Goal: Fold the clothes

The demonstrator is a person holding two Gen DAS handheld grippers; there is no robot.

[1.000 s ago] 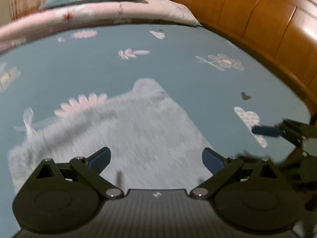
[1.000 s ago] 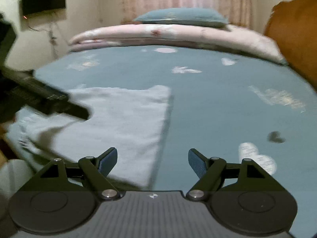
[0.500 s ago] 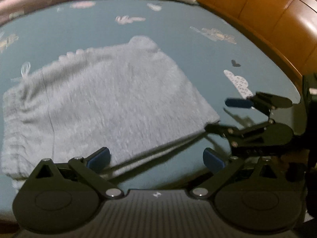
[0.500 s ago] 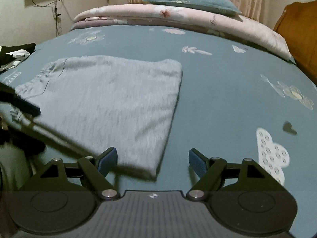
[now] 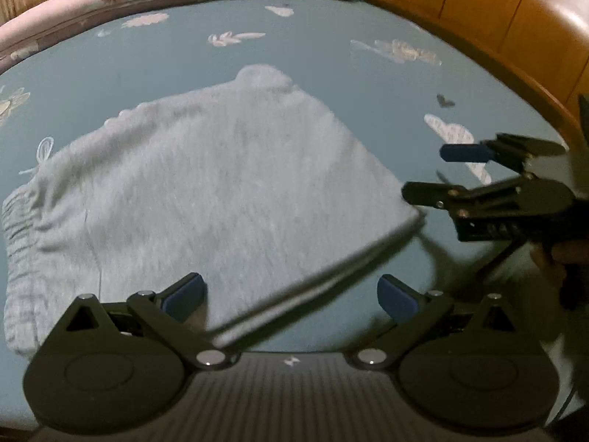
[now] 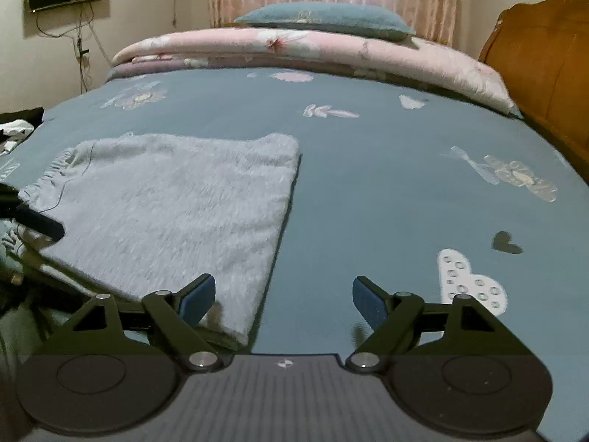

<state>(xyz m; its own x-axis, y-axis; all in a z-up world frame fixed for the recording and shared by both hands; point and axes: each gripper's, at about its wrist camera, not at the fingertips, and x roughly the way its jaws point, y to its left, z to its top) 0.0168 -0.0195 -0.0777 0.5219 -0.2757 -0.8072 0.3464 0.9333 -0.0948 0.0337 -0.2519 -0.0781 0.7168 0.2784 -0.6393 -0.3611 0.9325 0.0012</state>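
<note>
The left hand-held gripper (image 5: 291, 294) had its jaws spread wide, nothing between the pads, and pointed down over the near edge of the grey garment (image 5: 206, 199). The right hand-held gripper (image 6: 283, 296) was likewise spread and empty; its left fingertip (image 6: 197, 296) hung over the garment's near right corner, while the other hung over bare sheet.

From the left gripper the garment lay straight ahead, spreading from about ten o'clock to one o'clock, with its gathered waistband toward nine o'clock. From the right gripper it lay between nine and twelve o'clock, its right-hand edge running away toward twelve. It rested flat on the blue bed sheet (image 6: 386, 184), apparently already folded once, its longer side running across both views.

The near edge seemed the place to pinch next: each gripper stood close to one end of it, the left nearer the waistband side, the right nearer the free corner.
</note>
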